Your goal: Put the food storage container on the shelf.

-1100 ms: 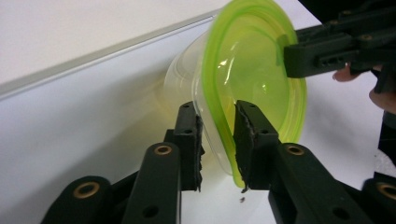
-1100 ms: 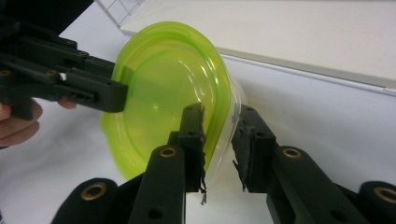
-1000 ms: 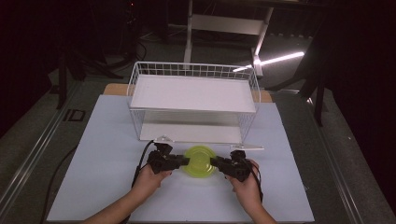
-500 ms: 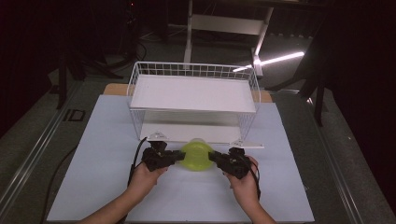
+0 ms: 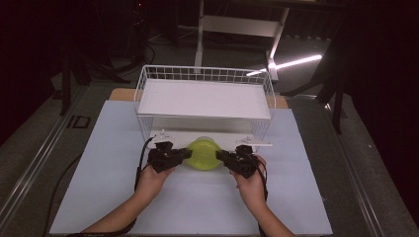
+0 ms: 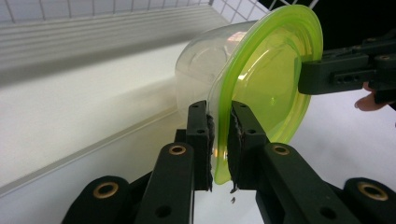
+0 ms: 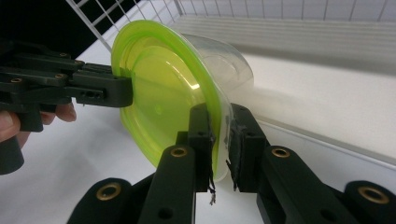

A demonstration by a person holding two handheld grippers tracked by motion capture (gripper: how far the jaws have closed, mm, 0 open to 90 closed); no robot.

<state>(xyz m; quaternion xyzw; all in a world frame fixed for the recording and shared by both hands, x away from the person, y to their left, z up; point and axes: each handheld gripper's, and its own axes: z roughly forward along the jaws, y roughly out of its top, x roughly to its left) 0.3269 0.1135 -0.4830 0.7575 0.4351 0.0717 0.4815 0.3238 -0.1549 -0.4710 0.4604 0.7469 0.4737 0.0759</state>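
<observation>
The left gripper is clamping its two black jaws on the rim of a yellow-green lid, and the right gripper is pinching the opposite edge likewise. The lid is sitting on a clear container, which is lying tilted on its side, lid facing the person. Both are being held between the grippers just in front of a white wire basket standing on the pale table. The person's hands are gripping the tools from below.
</observation>
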